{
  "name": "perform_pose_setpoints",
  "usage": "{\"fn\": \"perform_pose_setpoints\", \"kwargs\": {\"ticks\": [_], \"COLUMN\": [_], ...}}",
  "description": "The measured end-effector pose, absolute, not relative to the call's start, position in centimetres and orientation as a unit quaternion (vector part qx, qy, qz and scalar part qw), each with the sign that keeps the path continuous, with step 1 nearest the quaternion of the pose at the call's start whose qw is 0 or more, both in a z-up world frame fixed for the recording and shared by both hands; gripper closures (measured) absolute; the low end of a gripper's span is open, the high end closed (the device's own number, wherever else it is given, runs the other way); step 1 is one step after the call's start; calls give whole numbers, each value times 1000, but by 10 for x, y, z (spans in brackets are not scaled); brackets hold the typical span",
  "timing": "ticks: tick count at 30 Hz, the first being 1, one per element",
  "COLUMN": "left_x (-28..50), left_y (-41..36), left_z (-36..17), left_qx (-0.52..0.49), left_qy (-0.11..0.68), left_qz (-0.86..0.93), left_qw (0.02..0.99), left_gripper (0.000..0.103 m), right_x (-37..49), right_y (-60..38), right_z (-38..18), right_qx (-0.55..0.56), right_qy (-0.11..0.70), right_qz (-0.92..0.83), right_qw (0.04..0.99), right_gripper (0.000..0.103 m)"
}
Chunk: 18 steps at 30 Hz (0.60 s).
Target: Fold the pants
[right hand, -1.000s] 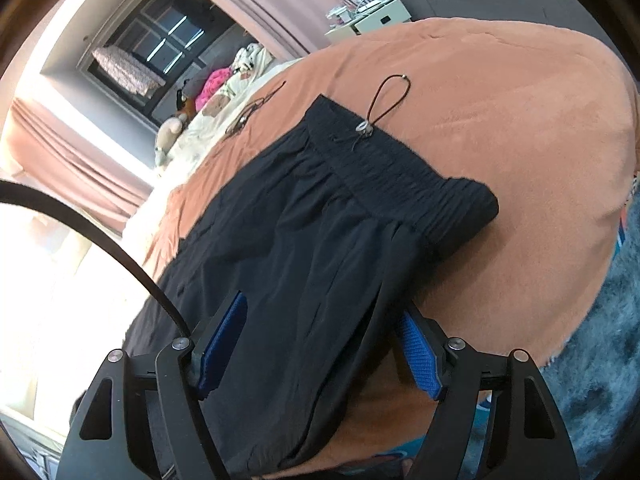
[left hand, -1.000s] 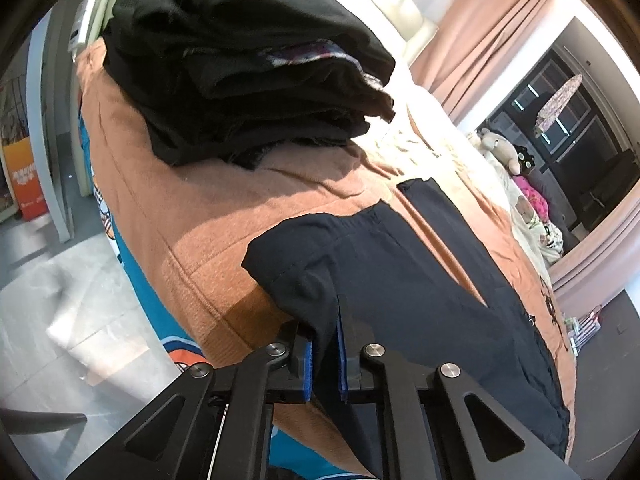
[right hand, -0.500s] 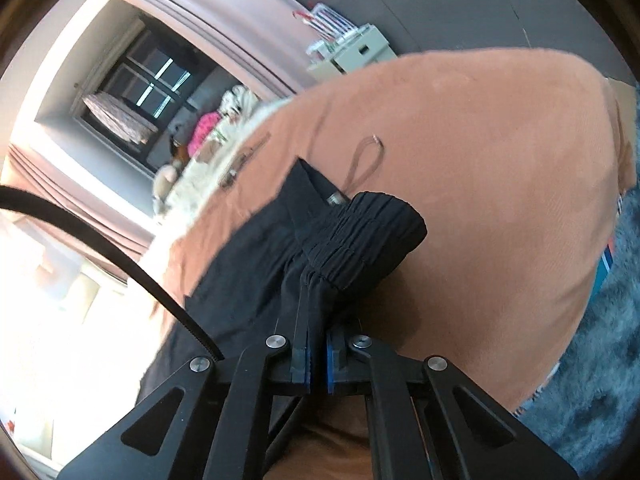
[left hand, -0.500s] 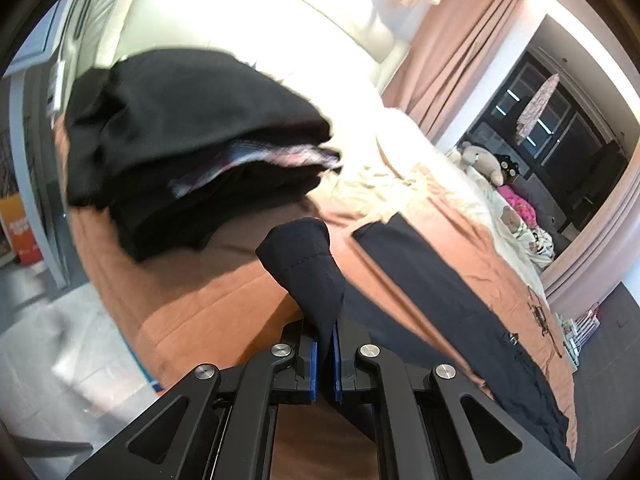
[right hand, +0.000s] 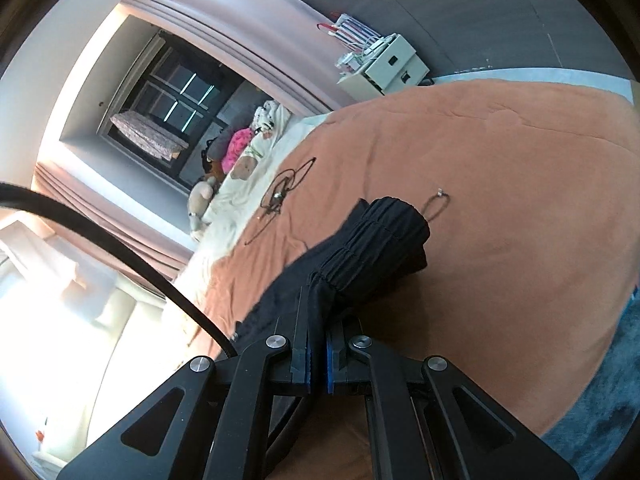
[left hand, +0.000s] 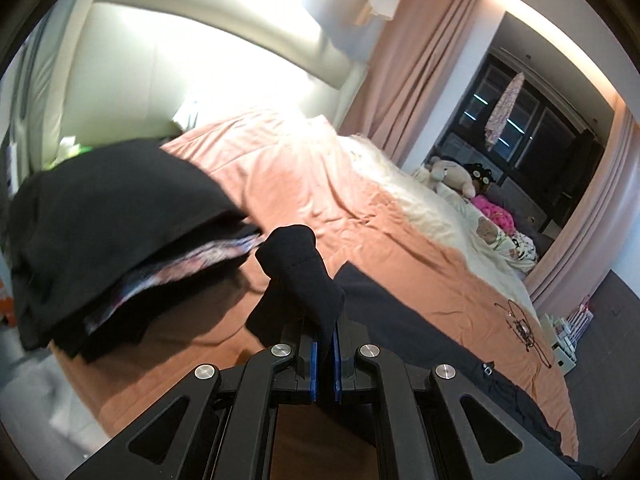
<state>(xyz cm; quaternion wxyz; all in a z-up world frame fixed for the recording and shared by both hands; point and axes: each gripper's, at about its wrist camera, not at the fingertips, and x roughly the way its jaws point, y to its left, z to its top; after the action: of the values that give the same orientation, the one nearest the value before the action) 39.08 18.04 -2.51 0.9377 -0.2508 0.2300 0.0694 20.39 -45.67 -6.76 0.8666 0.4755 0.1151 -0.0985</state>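
On bed [left hand: 360,216] | pants [left hand: 392,320] lengthwise, probably | waistband [right hand: 384,240] in right tool [right hand: 317,354]

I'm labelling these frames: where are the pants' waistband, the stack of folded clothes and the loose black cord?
waistband [right hand: 384,240], right wrist view, ribbed elastic.
stack of folded clothes [left hand: 112,216], left wrist view, top black garment.
black cord [right hand: 286,188], right wrist view, tangled middle.

Left wrist view: sits just behind the left gripper [left hand: 325,344], looking along its fingers and slightly down across the bed [left hand: 360,216] toward the curtain [left hand: 408,80] and dark window.
Right wrist view: sits just behind the right gripper [right hand: 317,354], rolled sideways, facing the bed's far corner and a white cabinet [right hand: 384,66].
Range: both close over the black pants [left hand: 304,264].
Shared area: orange blanket, pants, soft toys [right hand: 202,196], black cord [left hand: 520,320].
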Motion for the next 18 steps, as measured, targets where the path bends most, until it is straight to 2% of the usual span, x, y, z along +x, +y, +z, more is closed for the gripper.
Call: {"fn": "perform_pose_setpoints", "kwargs": {"ticks": [9,18], "left_x": [449,511], "left_y": [161,146], "left_z": [1,-1], "left_qx": [-226,-213], "left_qy": [228,242], "left_qz": [63,63], "left_qw": [945,945], "left_gripper": [98,98], "right_x": [232,268], "right_y": [-476,-473], "right_z": [-67,-62], "right_qx": [509,510], "right_qy": [102,99], "right_qz": [-96,-109], "right_qw": [849,847], "right_gripper": [102,102]}}
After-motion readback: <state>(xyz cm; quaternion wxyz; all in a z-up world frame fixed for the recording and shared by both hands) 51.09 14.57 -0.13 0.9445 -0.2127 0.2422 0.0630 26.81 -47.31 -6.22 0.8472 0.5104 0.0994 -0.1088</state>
